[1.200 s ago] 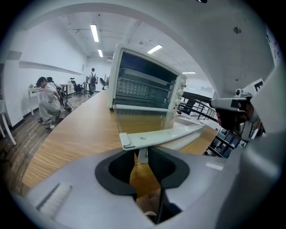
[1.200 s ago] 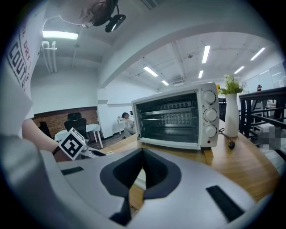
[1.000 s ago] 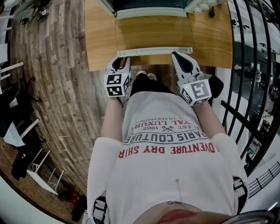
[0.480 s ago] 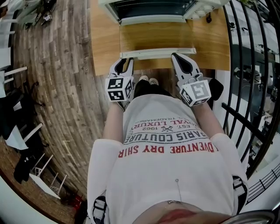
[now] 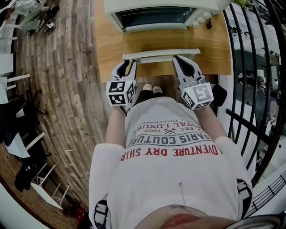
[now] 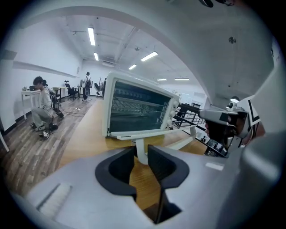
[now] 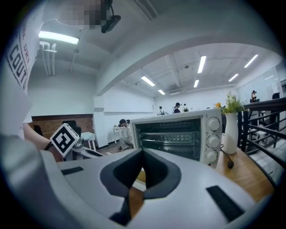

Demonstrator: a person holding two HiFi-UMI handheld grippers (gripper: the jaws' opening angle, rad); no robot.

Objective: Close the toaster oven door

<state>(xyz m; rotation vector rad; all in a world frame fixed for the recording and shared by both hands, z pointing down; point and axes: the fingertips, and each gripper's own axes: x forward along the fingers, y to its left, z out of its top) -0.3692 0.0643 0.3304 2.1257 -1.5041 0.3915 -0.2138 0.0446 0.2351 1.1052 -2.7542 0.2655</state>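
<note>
A white toaster oven (image 5: 156, 11) stands at the far side of the wooden table (image 5: 107, 44), its glass door (image 5: 161, 40) hanging open toward me. The white door handle (image 5: 161, 54) runs along the door's near edge. My left gripper (image 5: 128, 63) is at the handle's left end. In the left gripper view the handle's white post (image 6: 141, 154) sits pinched between the left gripper's (image 6: 141, 150) dark pads. My right gripper (image 5: 178, 59) is at the handle's right end; in the right gripper view its jaws (image 7: 142, 154) meet at the tips, with the oven (image 7: 178, 134) behind.
A white vase with a plant (image 7: 231, 129) and a black plug on a cord (image 7: 229, 164) sit to the oven's right. Black railing (image 5: 254, 67) runs along the right side. Chairs (image 5: 18, 129) stand on the plank floor to the left. People are far off in the room.
The handle now stands closer to the oven's front than a second ago, so the door has swung partway up. Both grippers stayed at the handle's ends.
</note>
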